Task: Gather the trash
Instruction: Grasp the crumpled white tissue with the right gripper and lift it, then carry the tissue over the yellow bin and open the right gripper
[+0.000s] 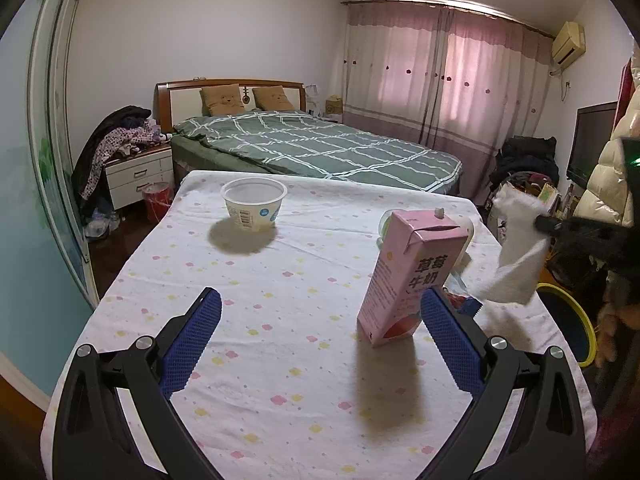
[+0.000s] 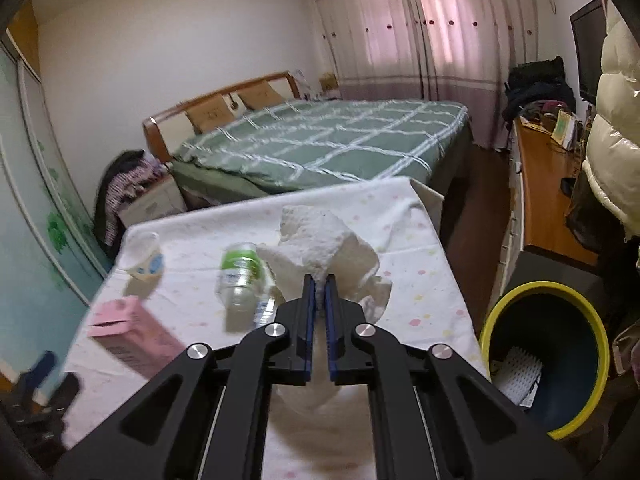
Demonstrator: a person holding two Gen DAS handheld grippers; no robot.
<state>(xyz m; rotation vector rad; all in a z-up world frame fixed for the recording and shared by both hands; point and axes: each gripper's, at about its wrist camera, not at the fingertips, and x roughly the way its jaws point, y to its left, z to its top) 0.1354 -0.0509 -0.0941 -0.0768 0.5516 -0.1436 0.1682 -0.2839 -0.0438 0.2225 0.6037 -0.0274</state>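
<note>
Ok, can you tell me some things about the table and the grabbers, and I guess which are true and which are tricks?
1. The right gripper is pinching a white paper towel. True.
2. The pink milk carton lies flat. False: it stands upright.
3. The left gripper holds the cup. False: it is open and holds nothing.
4. The clear bottle lies on its side. True.
5. The bin has a red rim. False: it is yellow.

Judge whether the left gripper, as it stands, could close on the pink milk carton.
Probably yes: the left gripper is open, and the pink milk carton stands upright just beyond its right finger, nothing between them.
</note>
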